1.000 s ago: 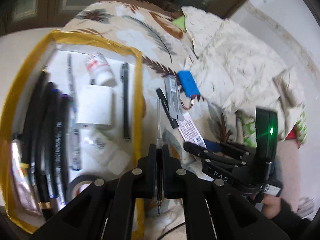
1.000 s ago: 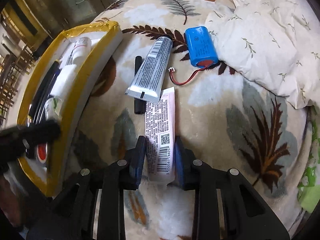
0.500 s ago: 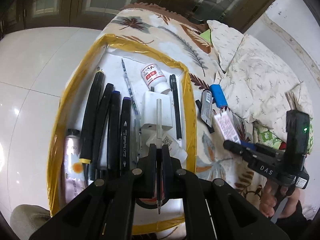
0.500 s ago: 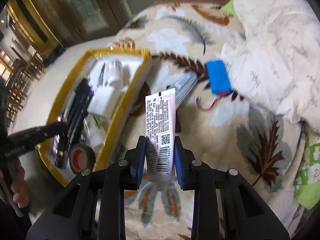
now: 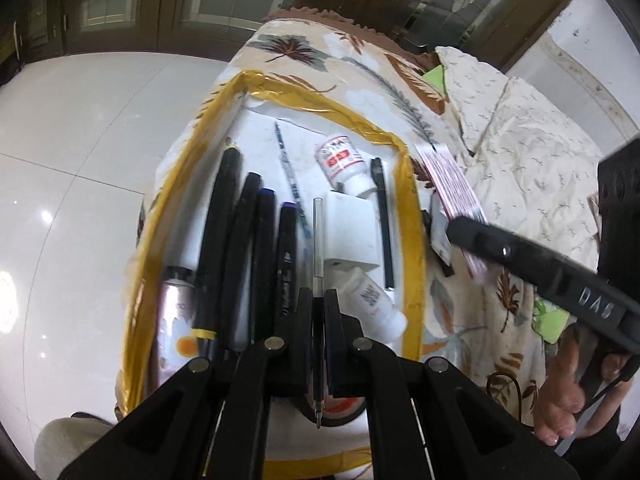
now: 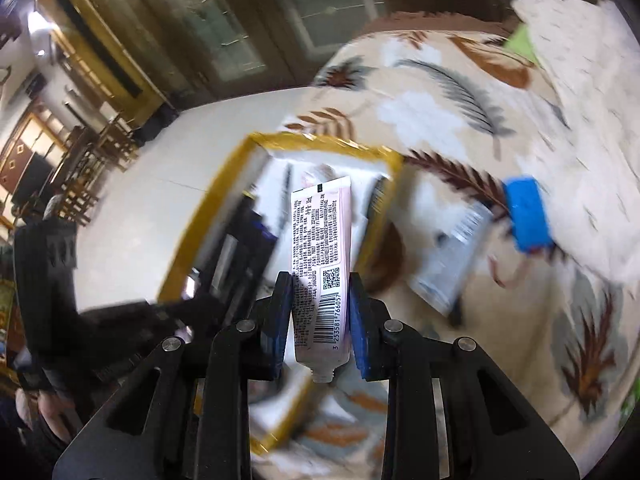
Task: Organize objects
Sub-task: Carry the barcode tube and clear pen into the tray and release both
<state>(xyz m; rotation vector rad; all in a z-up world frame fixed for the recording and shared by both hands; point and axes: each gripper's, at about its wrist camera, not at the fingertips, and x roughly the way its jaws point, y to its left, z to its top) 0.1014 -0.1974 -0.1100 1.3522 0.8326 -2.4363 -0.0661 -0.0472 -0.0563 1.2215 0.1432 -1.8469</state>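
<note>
Two carries in hand, both bound for the gold-rimmed tray (image 5: 408,216).

Left gripper (image 5: 319,312): jaws pinched tight on a thin clear pen refill (image 5: 317,248), held lengthwise over the tray, tip pointing back toward the camera. Best laid in parallel with the row of black markers (image 5: 244,256) by the tray's left wall, in the narrow lane between them and the white box (image 5: 352,232) at the tray's middle. Lower until nearly resting before opening; dropped from height, likely to roll or bounce under the bottles.

Right gripper (image 6: 318,312): jaws at a narrow gap, clamped on the flat sides of a pink-white tube (image 6: 320,256), cap end toward the camera, crimped end hanging out over the tray's right rim. Better to wait beside the rim until the refill is down, given how close together both grippers work. Then aim for free floor inside the tray; exact room not clear through the blur.

Still outside, right of the tray on the leaf-print cover (image 6: 424,120): a silver tube (image 6: 452,260) and a blue battery pack (image 6: 526,216).
</note>
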